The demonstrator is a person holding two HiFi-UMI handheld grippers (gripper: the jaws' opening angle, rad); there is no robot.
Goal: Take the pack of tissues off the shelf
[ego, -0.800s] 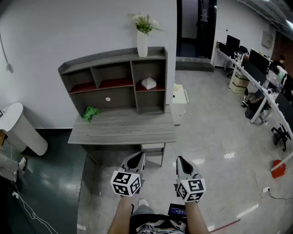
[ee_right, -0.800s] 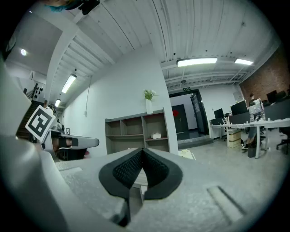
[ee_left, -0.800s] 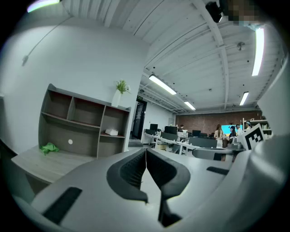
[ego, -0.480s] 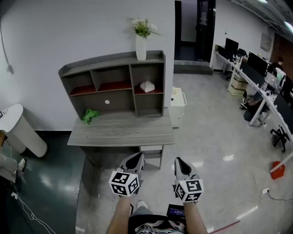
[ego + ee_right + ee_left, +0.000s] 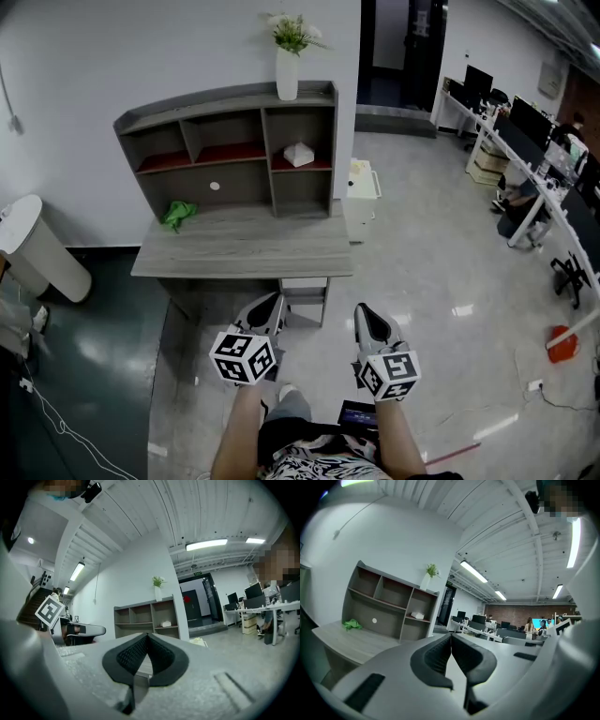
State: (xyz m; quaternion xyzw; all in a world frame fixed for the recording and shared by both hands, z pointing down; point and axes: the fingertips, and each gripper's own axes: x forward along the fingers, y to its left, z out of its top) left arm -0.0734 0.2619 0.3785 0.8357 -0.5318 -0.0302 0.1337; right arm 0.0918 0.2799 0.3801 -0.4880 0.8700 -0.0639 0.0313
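The white pack of tissues (image 5: 299, 155) lies in the upper right cubby of a grey shelf unit (image 5: 230, 150) at the back of a grey desk (image 5: 239, 248); it also shows small in the left gripper view (image 5: 417, 615) and the right gripper view (image 5: 165, 623). My left gripper (image 5: 267, 305) and right gripper (image 5: 363, 315) hang level over the floor, well short of the desk's front edge. Both are shut with nothing between the jaws (image 5: 451, 637) (image 5: 147, 636).
A white vase with flowers (image 5: 287, 67) stands on the shelf top. A green cloth (image 5: 175, 215) lies on the desk at the left. A white cylindrical bin (image 5: 37, 248) stands at far left, a small white cabinet (image 5: 359, 192) right of the desk, office desks with monitors (image 5: 525, 141) far right.
The view has shifted: the desk and shelf sit slightly higher and further left in the head view. Both grippers have drifted lower in the frame, the left one also leftward. Both stay shut.
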